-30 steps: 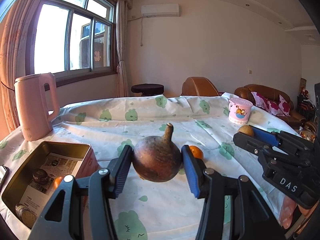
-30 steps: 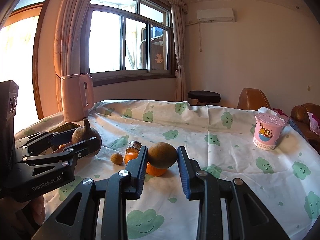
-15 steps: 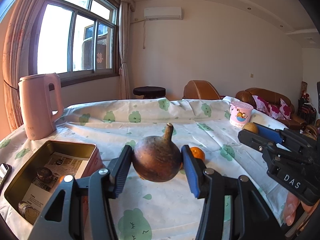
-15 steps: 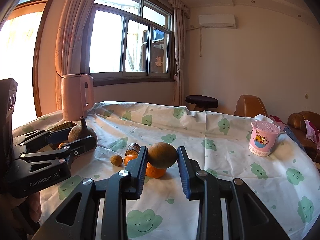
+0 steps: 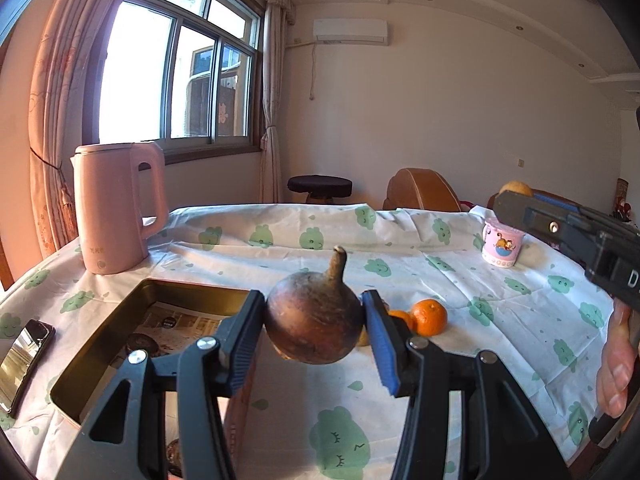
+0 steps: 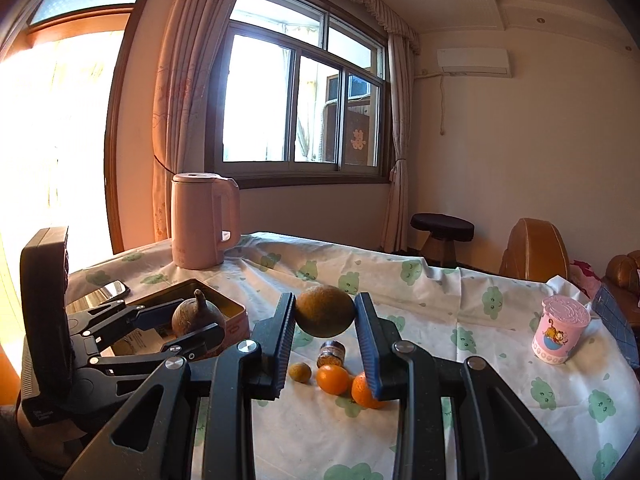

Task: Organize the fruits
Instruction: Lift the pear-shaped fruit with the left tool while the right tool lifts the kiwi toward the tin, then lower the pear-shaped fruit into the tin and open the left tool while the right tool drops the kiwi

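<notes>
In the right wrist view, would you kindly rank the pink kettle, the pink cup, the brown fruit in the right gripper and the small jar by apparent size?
1. pink kettle
2. brown fruit, though it is nearest the camera, so its lead over the cup is unsure
3. pink cup
4. small jar

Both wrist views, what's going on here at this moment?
A person holds a gripper in each hand above the table. The left gripper is shut on a dark brown stemmed fruit beside the open metal tin. The right gripper is shut on a round brown fruit, off the cloth. Two oranges lie loose below.
</notes>
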A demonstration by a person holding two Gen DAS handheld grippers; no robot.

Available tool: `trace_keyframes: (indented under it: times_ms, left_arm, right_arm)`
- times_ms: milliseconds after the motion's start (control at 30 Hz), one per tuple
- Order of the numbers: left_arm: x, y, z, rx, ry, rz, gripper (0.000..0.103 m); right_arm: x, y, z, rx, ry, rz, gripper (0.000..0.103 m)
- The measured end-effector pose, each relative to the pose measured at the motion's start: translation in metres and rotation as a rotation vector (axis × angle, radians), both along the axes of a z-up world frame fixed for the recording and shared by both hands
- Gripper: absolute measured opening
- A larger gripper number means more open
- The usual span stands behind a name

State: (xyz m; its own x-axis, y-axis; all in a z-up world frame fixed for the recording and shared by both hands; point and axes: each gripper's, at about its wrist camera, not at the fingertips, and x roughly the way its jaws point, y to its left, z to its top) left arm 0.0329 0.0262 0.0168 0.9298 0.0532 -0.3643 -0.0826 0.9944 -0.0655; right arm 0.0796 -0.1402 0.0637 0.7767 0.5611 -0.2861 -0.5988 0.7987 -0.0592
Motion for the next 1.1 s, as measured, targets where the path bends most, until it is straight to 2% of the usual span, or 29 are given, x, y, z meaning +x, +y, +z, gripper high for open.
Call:
trace_keyframes:
  times_ms: [167,400,633,1100]
  left_arm:
    - [-0.006,0.026,0.0,0.005,0.009,0.056,0.052]
    - [-0.013,0.071,-0.001,-0.011,0.023,0.147,0.052]
    - [-0.018,0.106,-0.009,-0.032,0.06,0.211,0.052]
    - [-0.018,0.133,-0.024,-0.037,0.121,0.259,0.052]
  right_arm:
    - [0.0,0.027,0.008,0.006,0.015,0.067,0.032]
    - [-0.005,0.069,0.004,-0.02,0.019,0.138,0.032]
    - [-0.005,0.106,-0.012,-0.052,0.048,0.188,0.032]
    - [-0.005,0.161,-0.052,-0.125,0.117,0.261,0.032]
